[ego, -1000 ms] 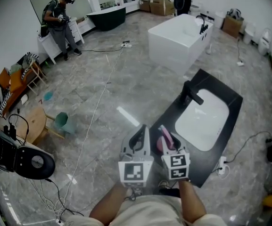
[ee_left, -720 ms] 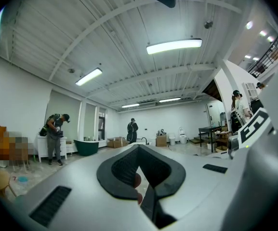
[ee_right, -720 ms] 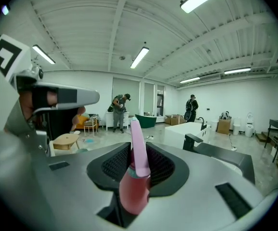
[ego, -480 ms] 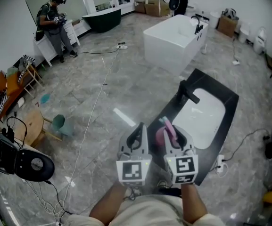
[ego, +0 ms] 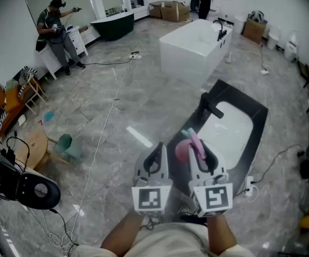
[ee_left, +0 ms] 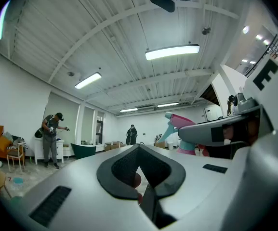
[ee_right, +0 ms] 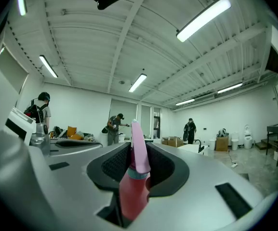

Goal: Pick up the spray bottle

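The spray bottle (ego: pixel 183 151) is pink with a teal trigger and a pink nozzle head. It hangs in the air in front of the black sink counter, with my right gripper (ego: pixel 198 153) shut on its neck. In the right gripper view the bottle (ee_right: pixel 135 179) stands upright between the jaws, its head pointing away. The left gripper (ego: pixel 155 158) hovers just left of it at about the same height, jaws together with nothing in them. From the left gripper view the bottle (ee_left: pixel 183 127) shows to the right, beyond the shut gripper (ee_left: pixel 139 154).
A black counter (ego: pixel 256 116) with a white sink basin and a dark faucet (ego: pixel 211 108) lies ahead on the right. Beyond it stands a white bathtub (ego: pixel 193 47). Cables cross the grey floor; a teal bin (ego: pixel 66 142) and people stand at the left and back.
My right gripper has risen with the spray bottle, coming closer to the head camera. The left gripper has stayed about where it was.
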The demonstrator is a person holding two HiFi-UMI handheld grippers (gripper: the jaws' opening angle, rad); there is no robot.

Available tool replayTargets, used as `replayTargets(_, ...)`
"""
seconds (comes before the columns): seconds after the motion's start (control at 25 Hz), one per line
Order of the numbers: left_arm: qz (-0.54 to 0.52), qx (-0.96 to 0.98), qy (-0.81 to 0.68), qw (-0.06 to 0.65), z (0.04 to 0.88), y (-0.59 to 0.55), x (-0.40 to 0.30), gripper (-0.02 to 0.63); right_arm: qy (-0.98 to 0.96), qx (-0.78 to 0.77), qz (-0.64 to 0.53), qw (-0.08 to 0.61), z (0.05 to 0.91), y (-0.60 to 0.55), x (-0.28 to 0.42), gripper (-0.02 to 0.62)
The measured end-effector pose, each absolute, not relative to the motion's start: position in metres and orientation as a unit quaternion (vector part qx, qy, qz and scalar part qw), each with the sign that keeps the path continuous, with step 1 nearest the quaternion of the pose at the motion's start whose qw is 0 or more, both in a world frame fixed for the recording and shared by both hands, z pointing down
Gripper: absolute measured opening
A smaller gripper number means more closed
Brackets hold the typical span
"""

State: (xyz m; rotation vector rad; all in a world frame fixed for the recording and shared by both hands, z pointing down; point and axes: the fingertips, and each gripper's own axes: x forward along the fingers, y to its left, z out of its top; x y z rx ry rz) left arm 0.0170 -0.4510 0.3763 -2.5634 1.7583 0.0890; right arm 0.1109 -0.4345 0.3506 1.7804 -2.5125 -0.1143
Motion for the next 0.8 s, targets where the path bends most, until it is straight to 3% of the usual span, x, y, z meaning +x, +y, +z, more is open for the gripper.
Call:
replayTargets(0.2,0.039,-0.825,0.563,0.022,0.369,-0.446,0.019,0.002,-0.807,0.587,-0.055,0.005,0.333,-0.427,0.115,0.104)
replayTargets(0.8,0.049,-0.824,0.563,0.023,0.363,-0.444,0.017,0.002,-0.803,0.592,-0.065,0.012,0.335,-0.426,0.114,0.103)
